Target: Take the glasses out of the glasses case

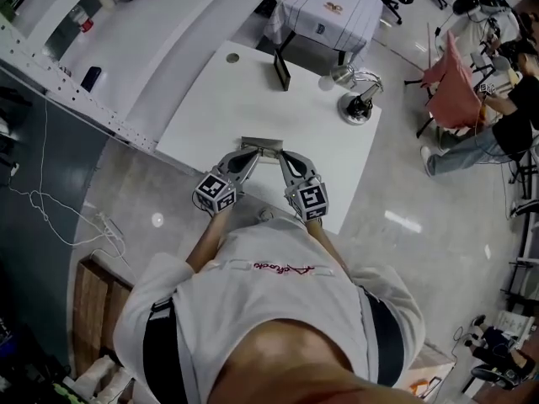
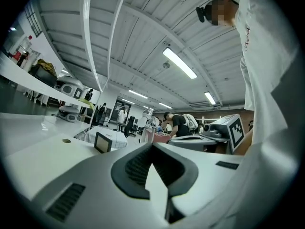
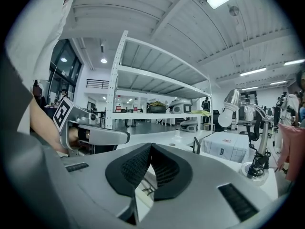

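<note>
A flat grey glasses case [image 1: 261, 144] lies at the near edge of the white table [image 1: 210, 108]. No glasses show. My left gripper [image 1: 250, 152] comes in from the near left and my right gripper [image 1: 284, 155] from the near right, and both tips sit at the case's near side. In the left gripper view the left gripper [image 2: 152, 146] has its dark pads together, with only pale surface showing below them. The right gripper [image 3: 151, 145] is shut too, and a pale strip with a small dark fitting [image 3: 147, 190] shows under its pads. Whether either tip pinches the case is hidden.
On the table's far side stand a small dark-framed screen [image 1: 280, 70] and a desk lamp [image 1: 358, 99]. A round hole [image 1: 232, 57] sits near the far left corner. Beyond is a cloth-covered table [image 1: 324, 11]. Shelving [image 1: 76, 99] runs along the left, and seated people [image 1: 497, 116] are at the right.
</note>
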`<act>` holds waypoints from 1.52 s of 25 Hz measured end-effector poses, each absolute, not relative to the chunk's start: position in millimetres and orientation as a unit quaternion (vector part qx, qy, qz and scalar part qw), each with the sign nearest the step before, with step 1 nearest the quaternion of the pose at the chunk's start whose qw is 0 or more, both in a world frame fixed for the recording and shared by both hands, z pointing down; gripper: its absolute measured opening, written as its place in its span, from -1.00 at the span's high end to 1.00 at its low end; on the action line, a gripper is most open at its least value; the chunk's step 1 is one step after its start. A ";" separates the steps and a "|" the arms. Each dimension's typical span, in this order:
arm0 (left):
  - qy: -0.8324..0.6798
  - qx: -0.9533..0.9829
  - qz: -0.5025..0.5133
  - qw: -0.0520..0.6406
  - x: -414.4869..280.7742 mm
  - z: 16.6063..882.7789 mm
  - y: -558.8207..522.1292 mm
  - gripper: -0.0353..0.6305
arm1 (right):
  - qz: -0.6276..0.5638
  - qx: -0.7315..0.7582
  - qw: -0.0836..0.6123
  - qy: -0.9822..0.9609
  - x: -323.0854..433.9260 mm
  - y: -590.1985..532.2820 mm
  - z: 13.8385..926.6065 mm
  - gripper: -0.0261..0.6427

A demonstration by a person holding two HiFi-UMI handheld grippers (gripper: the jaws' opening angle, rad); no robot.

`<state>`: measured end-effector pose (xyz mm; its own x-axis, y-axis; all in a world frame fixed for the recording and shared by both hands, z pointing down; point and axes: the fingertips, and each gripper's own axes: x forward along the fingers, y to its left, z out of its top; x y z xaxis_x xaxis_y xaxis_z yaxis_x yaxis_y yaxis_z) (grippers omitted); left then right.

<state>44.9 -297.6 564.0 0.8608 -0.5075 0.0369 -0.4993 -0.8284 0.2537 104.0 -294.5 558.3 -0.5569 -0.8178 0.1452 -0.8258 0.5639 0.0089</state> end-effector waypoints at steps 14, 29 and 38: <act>-0.259 0.953 -0.001 0.156 36.5 588.7 -341.1 0.88 | 0.054 0.470 0.087 -0.877 99.4 -346.4 582.6 0.84; -0.245 0.945 0.034 0.215 0.5 617.1 -318.9 0.88 | 0.127 0.487 0.112 -0.857 79.4 -325.4 620.9 0.84; -0.223 0.944 0.052 0.239 -1.6 642.4 -301.3 0.88 | 0.180 0.480 0.131 -0.849 65.6 -292.3 667.9 0.84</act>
<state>-1.6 -301.3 642.4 0.8951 -0.3958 0.2052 -0.4457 -0.7859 0.4287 65.6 -292.3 667.9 -0.5057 -0.7674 0.3941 -0.8613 0.4752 -0.1797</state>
